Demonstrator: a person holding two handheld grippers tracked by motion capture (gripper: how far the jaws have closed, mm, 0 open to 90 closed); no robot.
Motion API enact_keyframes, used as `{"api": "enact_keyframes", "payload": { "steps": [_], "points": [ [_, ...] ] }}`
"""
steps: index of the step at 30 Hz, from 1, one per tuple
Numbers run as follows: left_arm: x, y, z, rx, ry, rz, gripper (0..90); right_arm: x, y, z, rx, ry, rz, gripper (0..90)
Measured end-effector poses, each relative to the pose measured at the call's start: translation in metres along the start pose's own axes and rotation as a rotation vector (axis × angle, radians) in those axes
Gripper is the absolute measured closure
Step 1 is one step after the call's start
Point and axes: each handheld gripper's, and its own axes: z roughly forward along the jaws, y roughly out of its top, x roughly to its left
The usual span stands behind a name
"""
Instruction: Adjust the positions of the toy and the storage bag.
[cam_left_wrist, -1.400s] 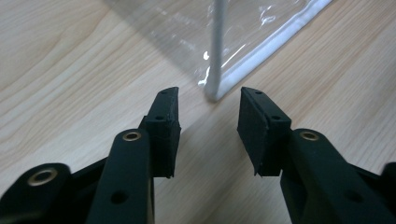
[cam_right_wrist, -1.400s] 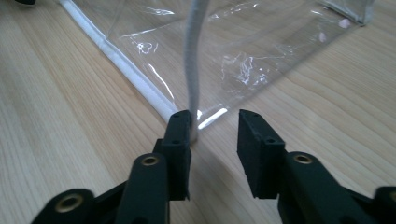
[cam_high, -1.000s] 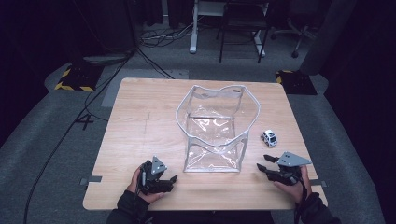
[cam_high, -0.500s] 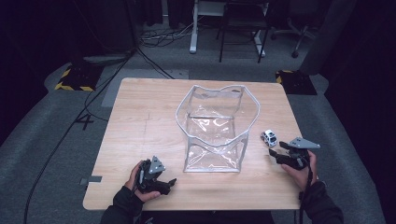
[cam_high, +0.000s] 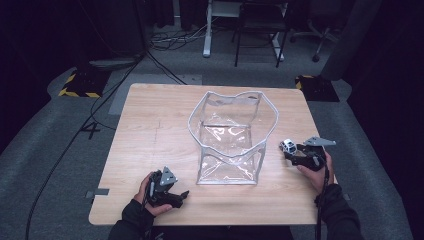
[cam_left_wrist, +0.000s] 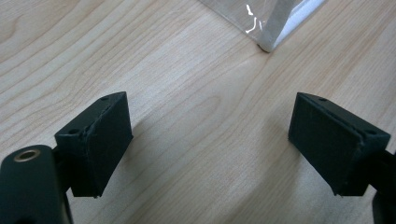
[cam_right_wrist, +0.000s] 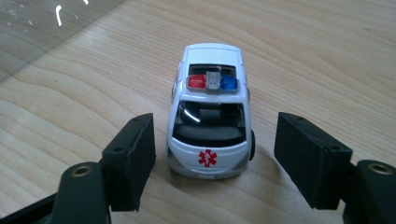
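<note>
From the high view I have the right gripper (cam_high: 292, 152) at about 4 o'clock on the wooden table (cam_high: 150, 130), its nose right up against the toy ambulance car (cam_high: 287, 146). The little car stands on its wheels on the bare wood just off the 3 o'clock side of the clear plastic bag (cam_high: 232, 137), close to the bag's lower right corner but apart from it.

In the right gripper view the toy ambulance car (cam_right_wrist: 211, 116) sits between my 2 black jaws, its rear end with the red star emblem facing the camera and a red and blue light bar on the roof. The right gripper (cam_right_wrist: 212, 158) is released: its jaws have just been opening, and I see wood on both sides between the pads and the car body, a narrower gap at the left pad and a wider one at the right. Nothing is pressed. At 11 o'clock in that view a slice of the clear plastic bag (cam_right_wrist: 42, 28) lies over the wood.

My left gripper (cam_high: 181, 196) rests at about 7 o'clock on the table, near the front edge and pointing toward the bag's lower left corner. In the left gripper view the left gripper (cam_left_wrist: 210, 140) is released too, jaws standing wide with just wood grain between them, and the bag's white-seamed corner (cam_left_wrist: 271, 28) sits ahead at 1 o'clock, apart from the pads.
</note>
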Motion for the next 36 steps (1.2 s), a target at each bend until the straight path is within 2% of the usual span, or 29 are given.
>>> {"api": "enact_keyframes", "payload": {
  "steps": [4, 8, 11, 15, 36],
  "points": [
    [0.0000, 0.0000, 0.0000, 0.001, -0.001, 0.000, 13.7, -0.0027, 0.0018, 0.0028, 0.019, 0.013, 0.018, 30.8],
    [0.0001, 0.0001, 0.0000, 0.000, 0.000, 0.001, 13.7, -0.0024, 0.0028, 0.0045, 0.016, -0.003, 0.028, 31.3],
    [0.0000, 0.0000, 0.0000, 0.000, -0.001, 0.000, 13.7, -0.0024, 0.0024, 0.0034, 0.009, 0.002, 0.025, 40.3],
    [0.0000, 0.0000, 0.0000, 0.000, -0.001, 0.000, 13.7, -0.0020, 0.0020, 0.0029, 0.001, 0.013, 0.014, 47.8],
    [0.0000, -0.0001, -0.0006, 0.003, -0.002, 0.006, 14.0, -0.0019, 0.0018, 0.0024, 0.000, 0.014, 0.009, 48.2]
  ]
}}
